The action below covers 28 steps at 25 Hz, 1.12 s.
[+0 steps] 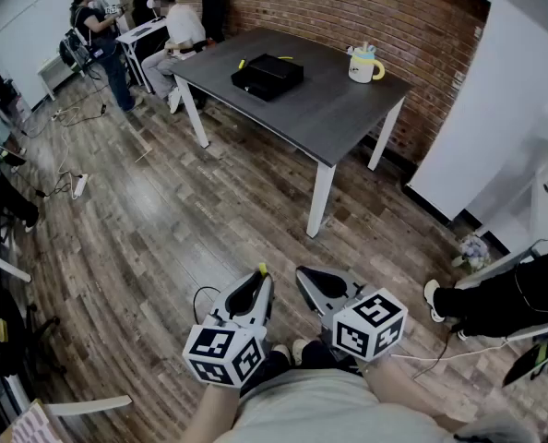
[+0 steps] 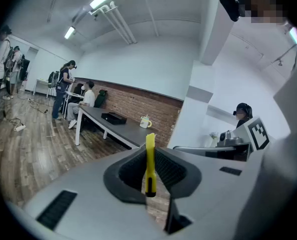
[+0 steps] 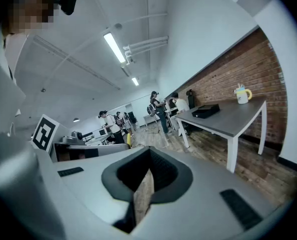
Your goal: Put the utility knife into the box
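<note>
While the left gripper (image 2: 150, 149) is clamped on the yellow utility knife (image 2: 150, 164), the knife stands upright between its jaws, with its tip poking up past them. From the head view the same gripper (image 1: 260, 273) points forward above the wooden floor (image 1: 163, 220), and a bit of yellow (image 1: 263, 268) shows at its nose. The right gripper (image 3: 147, 156) has its jaws drawn together with nothing between them, and only a thin slit of floor shows through. In the head view it (image 1: 302, 273) sits just beside the left one, both held low in front of the person, and each carries its marker cube at the rear.

The black box (image 1: 267, 75) lies well apart from both grippers, on a dark grey table (image 1: 339, 109) with white legs that stands against a brick wall (image 1: 348, 7). The box lies near the table's far side. A white mug (image 1: 363, 65) with a yellow handle stands further right on the same top. Beyond the table's left end, one person sits and another stands at a second desk (image 1: 140, 30).
</note>
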Available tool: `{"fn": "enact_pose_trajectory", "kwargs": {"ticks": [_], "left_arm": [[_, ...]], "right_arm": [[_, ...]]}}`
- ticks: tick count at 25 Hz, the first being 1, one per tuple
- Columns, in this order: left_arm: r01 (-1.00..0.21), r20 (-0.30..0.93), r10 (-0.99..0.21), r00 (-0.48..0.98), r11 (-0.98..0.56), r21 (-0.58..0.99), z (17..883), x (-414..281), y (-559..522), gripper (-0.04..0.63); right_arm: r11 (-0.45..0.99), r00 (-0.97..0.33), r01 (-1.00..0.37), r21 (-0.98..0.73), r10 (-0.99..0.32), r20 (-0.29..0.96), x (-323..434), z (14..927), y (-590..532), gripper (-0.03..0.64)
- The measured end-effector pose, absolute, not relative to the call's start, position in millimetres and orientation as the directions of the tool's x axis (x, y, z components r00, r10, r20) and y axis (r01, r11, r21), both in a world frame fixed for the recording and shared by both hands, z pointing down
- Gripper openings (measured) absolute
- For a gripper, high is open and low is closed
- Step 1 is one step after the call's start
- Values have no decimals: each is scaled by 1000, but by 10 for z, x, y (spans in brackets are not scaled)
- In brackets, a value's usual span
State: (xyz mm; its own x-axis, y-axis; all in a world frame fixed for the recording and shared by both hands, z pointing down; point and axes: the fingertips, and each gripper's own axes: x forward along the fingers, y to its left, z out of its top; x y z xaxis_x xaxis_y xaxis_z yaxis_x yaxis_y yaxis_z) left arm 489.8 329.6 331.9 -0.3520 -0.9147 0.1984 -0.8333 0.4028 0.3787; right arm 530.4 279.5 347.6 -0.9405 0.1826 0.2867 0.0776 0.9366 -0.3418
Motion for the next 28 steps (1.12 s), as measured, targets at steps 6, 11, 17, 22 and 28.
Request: {"fn": "enact_pose_trajectory", "kwargs": {"ticks": [6, 11, 17, 22, 28], "left_arm": [[-837, 204, -915, -347, 401, 373, 3332, 4882, 3305, 64], [-835, 204, -916, -347, 400, 378, 3361, 4845, 3313, 64], [-840, 193, -921, -339, 389, 379, 3335, 4779, 3353, 64], [-839, 181, -923, -338, 383, 385, 3331, 4690, 3423, 64], [-829, 181, -919, -350, 394, 396, 3359, 4546, 3589, 64]], "right_arm": [[937, -944, 95, -335, 192, 270, 5292, 3473, 2829, 5], [938, -945, 85, -336, 182, 270, 5275, 3452, 2823, 5], [940, -948, 79, -333, 174, 267, 5209, 3450, 2864, 5], [930, -957, 84, -359, 175, 230, 5135, 3415, 2911, 6], [935, -959, 44, -351, 139, 248, 5074, 3455, 2875, 6]]}}
